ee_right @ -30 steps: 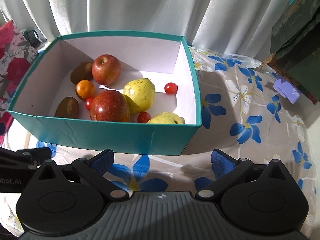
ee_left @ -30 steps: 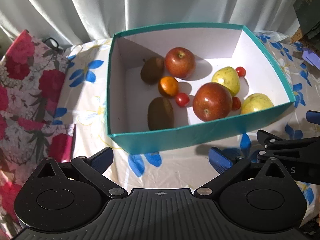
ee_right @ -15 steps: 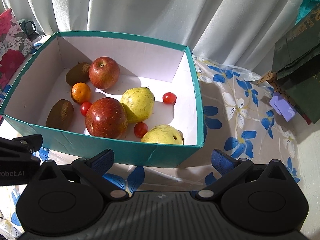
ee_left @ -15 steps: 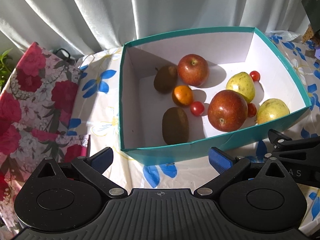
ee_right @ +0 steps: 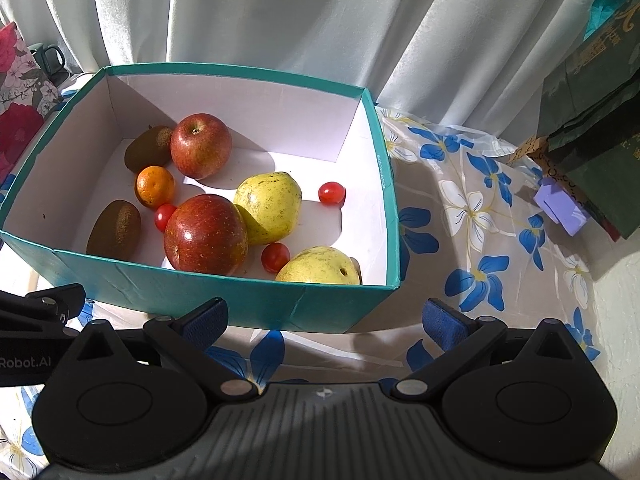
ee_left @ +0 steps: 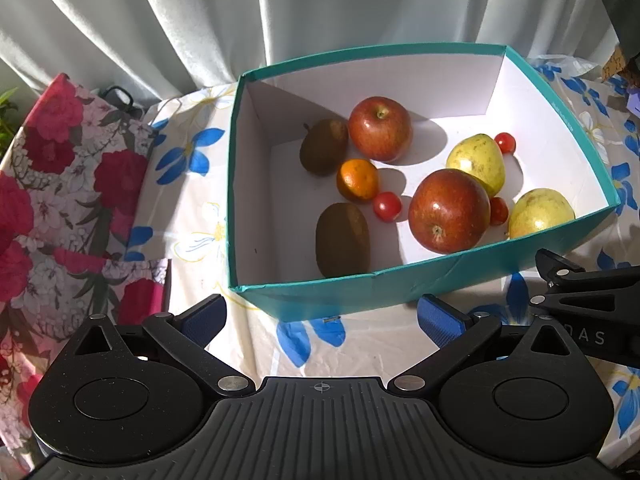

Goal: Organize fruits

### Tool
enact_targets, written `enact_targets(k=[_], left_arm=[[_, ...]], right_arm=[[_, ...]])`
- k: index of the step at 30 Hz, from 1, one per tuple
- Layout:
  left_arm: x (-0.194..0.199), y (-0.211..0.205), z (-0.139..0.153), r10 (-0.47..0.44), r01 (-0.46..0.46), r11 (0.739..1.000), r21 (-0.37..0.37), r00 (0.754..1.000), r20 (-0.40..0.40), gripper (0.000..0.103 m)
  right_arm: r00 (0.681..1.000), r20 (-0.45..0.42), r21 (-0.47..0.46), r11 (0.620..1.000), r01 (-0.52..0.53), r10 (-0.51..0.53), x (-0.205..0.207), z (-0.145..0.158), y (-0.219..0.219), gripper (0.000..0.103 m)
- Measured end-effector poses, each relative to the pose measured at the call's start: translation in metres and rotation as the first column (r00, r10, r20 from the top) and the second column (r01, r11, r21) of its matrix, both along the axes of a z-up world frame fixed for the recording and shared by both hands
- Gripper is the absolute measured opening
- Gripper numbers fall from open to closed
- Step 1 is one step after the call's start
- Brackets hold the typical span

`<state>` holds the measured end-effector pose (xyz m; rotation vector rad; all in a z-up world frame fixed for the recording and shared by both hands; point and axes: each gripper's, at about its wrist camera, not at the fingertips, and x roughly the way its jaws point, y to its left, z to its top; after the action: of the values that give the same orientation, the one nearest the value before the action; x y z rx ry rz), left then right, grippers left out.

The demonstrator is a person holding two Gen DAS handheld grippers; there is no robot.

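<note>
Inspector: Presently, where do the fruits lie, and how do your tongs stand?

Operator: All the fruit I can see lies inside the teal box [ee_left: 304, 296], which sits on the flowered tabletop [ee_right: 480, 216]. My left tongs [ee_left: 320, 316] are spread wide and hold nothing; my right tongs [ee_right: 324, 316] likewise, both hovering just short of the box's near wall. No fruit shows on the cloth outside it.

Inspector: Count, largest first.

Operator: Two red apples, one near [ee_left: 449, 210] and one far [ee_left: 379, 128]. Two yellow pears, one mid-box [ee_left: 476, 162] and one in the near right corner [ee_left: 540, 212]. Two kiwis, near [ee_left: 342, 240] and far [ee_left: 323, 146]. One tangerine [ee_left: 357, 180]. Three cherry tomatoes: one beside the tangerine [ee_left: 387, 206], one tucked between the near apple and the corner pear [ee_left: 499, 211], one by the far pear [ee_left: 505, 142].

Inspector: Stage of work?

Operator: I judge it fits either fruit gathered and awaiting sorting by kind, or the gathering complete. I cannot settle which.

Inspector: Handling advice?

Operator: Any reach should clear the near wall from above. Apples touch their neighbours, so close squarely; tomatoes would roll and bruise, so grip lightly.
</note>
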<state>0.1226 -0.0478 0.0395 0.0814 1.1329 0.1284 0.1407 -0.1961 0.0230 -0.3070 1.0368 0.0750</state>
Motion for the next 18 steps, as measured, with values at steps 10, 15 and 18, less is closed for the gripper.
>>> enact_targets(k=[10,15,18], left_arm=[[-0.0013,-0.0048,-0.0004,-0.022,0.022,1.000,0.006,1.000,-0.003,0.103],[-0.0008,-0.0050,-0.0017,-0.019,0.019,1.000,-0.004,1.000,-0.014,0.103],[-0.0009,-0.0053,-0.0027,-0.018,0.018,1.000,-0.009,1.000,-0.018,0.103]], right_arm=[[1.000,-0.001,0.002,1.000,0.008,-0.008,-0.0014,-0.0004,-0.0032,0.103],[1.000,-0.002,0.004,1.000,0.014,-0.014,-0.0023,-0.0008,-0.0045,0.103],[1.000,-0.003,0.005,1.000,0.016,-0.016,-0.0025,-0.0015,-0.0052,0.103]])
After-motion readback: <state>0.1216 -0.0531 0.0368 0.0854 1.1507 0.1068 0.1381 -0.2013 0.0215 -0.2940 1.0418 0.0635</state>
